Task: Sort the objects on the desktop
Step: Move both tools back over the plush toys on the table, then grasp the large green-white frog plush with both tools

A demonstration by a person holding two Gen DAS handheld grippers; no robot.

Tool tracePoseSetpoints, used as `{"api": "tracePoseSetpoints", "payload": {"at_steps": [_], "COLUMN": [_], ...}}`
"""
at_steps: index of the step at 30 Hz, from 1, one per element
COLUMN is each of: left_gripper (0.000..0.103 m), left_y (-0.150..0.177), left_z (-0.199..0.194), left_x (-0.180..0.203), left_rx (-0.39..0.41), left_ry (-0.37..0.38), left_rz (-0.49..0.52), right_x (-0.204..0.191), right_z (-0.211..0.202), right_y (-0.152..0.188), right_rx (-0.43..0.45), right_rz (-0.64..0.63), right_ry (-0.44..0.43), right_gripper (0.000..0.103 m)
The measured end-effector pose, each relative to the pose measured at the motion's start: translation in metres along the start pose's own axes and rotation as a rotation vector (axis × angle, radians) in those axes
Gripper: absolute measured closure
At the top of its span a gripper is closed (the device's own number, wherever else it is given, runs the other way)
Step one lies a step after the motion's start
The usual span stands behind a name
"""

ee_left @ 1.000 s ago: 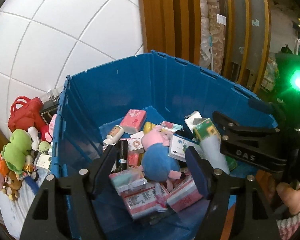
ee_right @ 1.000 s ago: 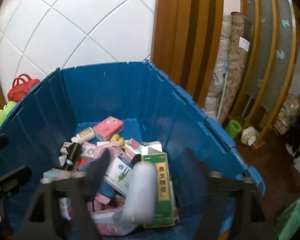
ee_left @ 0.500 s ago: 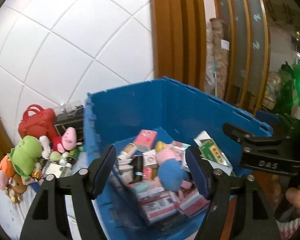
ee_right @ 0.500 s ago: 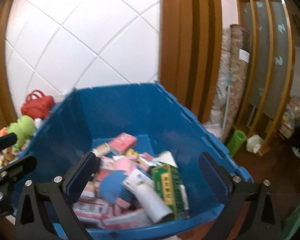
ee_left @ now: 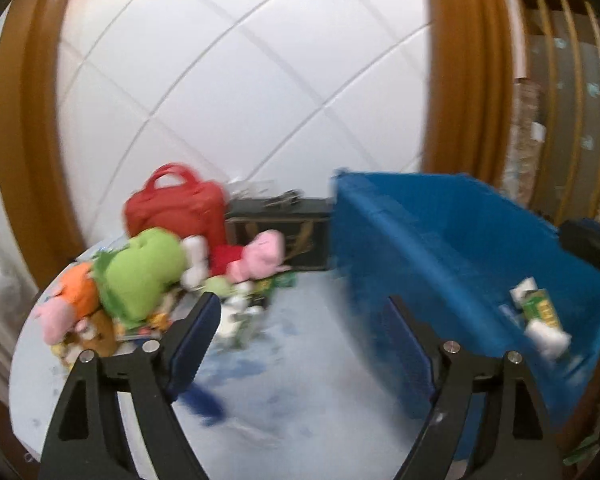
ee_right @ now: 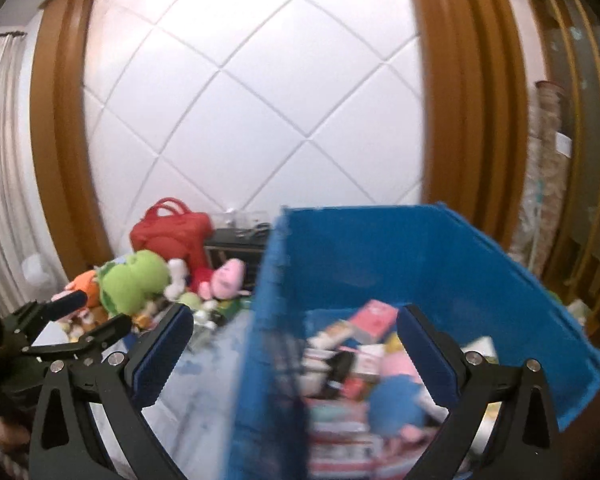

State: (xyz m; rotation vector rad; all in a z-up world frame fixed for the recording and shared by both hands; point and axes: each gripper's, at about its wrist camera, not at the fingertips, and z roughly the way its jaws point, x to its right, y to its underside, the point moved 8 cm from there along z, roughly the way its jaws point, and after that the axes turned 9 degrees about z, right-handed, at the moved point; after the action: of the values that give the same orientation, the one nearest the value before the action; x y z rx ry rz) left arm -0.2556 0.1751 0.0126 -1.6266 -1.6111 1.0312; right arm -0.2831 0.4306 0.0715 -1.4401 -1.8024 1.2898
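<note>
While both views are motion-blurred, the layout reads clearly. L wrist view: left gripper [ee_left: 304, 316], black frame w/ blue pads, jaws spread and just been opening further, nothing between them; it hangs over the pale round tabletop [ee_left: 300, 368]. Right of it stands the large blue plastic crate [ee_left: 440, 248], w/ a green-and-yellow carton [ee_left: 542, 312] and a white cylindrical bottle [ee_left: 548, 336] visible at its near right corner. Left rear of table: pile of soft toys, incl. a lime-green plush [ee_left: 140, 272], an orange plush [ee_left: 80, 292] beside it, and a pink pig plush in red dress [ee_left: 260, 256]. Behind the pile: red fabric handbag [ee_left: 176, 208], upright; next to it a dark rectangular case [ee_left: 280, 236], just beside the crate's wall.

R wrist view: right gripper [ee_right: 292, 340], same build, jaws spread fully wide and just been opening, empty; crate's left wall sits between the pads in the picture. Crate interior holds mixed small boxes, mostly pink/white, plus a blue-bodied plush [ee_right: 396, 404]; details too blurred to read. Left gripper appears at lower left edge, over the toy pile's near side.
</note>
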Motion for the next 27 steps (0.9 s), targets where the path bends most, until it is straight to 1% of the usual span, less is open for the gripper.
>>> {"api": "tracePoseSetpoints", "payload": {"at_steps": [1, 2, 3, 5, 6, 7, 8, 9, 10, 11, 12, 15, 17, 20, 24, 27], "left_gripper": [0.020, 0.020, 0.020, 0.020, 0.020, 0.020, 0.020, 0.020, 0.020, 0.020, 0.020, 0.020, 0.020, 0.020, 0.020, 0.020], "left_y": [0.006, 0.013, 0.020, 0.033, 0.040, 0.047, 0.055, 0.062, 0.068, 0.074, 0.080, 0.090, 0.092, 0.089, 0.067, 0.043], "left_z": [0.004, 0.010, 0.015, 0.025, 0.030, 0.037, 0.047, 0.052, 0.058, 0.065, 0.073, 0.093, 0.114, 0.140, 0.187, 0.233], "left_x": [-0.020, -0.042, -0.064, -0.102, -0.120, -0.140, -0.162, -0.175, -0.189, -0.203, -0.218, -0.249, -0.267, -0.282, -0.308, -0.333], "left_rx": [-0.014, -0.030, -0.049, -0.080, -0.100, -0.121, -0.145, -0.161, -0.178, -0.195, -0.215, -0.251, -0.273, -0.296, -0.304, -0.325], "left_ry": [-0.013, -0.029, -0.042, -0.063, -0.076, -0.085, -0.097, -0.105, -0.113, -0.120, -0.128, -0.142, -0.149, -0.139, -0.147, -0.195], "left_rz": [0.000, -0.001, -0.004, -0.014, -0.023, -0.035, -0.052, -0.065, -0.079, -0.096, -0.115, -0.151, -0.168, -0.194, -0.228, -0.256], "right_x": [-0.017, -0.052, -0.052, -0.086, -0.115, -0.130, -0.130, -0.153, -0.153, -0.170, -0.170, -0.185, -0.190, -0.193, -0.198, -0.198], "right_z": [0.007, 0.025, 0.025, 0.044, 0.064, 0.077, 0.077, 0.101, 0.101, 0.128, 0.128, 0.168, 0.196, 0.227, 0.261, 0.286], "right_y": [0.001, 0.003, 0.003, 0.008, 0.014, 0.019, 0.019, 0.030, 0.030, 0.045, 0.045, 0.063, 0.072, 0.080, 0.080, 0.074], "right_rx": [-0.006, -0.020, -0.020, -0.041, -0.069, -0.093, -0.093, -0.142, -0.142, -0.205, -0.205, -0.290, -0.336, -0.379, -0.409, -0.417], "right_rz": [-0.004, -0.006, -0.006, 0.003, 0.016, 0.022, 0.022, 0.026, 0.026, 0.029, 0.029, 0.035, 0.034, 0.027, 0.018, 0.022], "right_ry": [-0.005, -0.017, -0.017, -0.031, -0.048, -0.055, -0.055, -0.063, -0.063, -0.060, -0.060, -0.043, -0.024, -0.003, 0.008, 0.011], "right_gripper": [0.000, 0.000, 0.000, 0.000, 0.000, 0.000, 0.000, 0.000, 0.000, 0.000, 0.000, 0.000, 0.000, 0.000, 0.000, 0.000]}}
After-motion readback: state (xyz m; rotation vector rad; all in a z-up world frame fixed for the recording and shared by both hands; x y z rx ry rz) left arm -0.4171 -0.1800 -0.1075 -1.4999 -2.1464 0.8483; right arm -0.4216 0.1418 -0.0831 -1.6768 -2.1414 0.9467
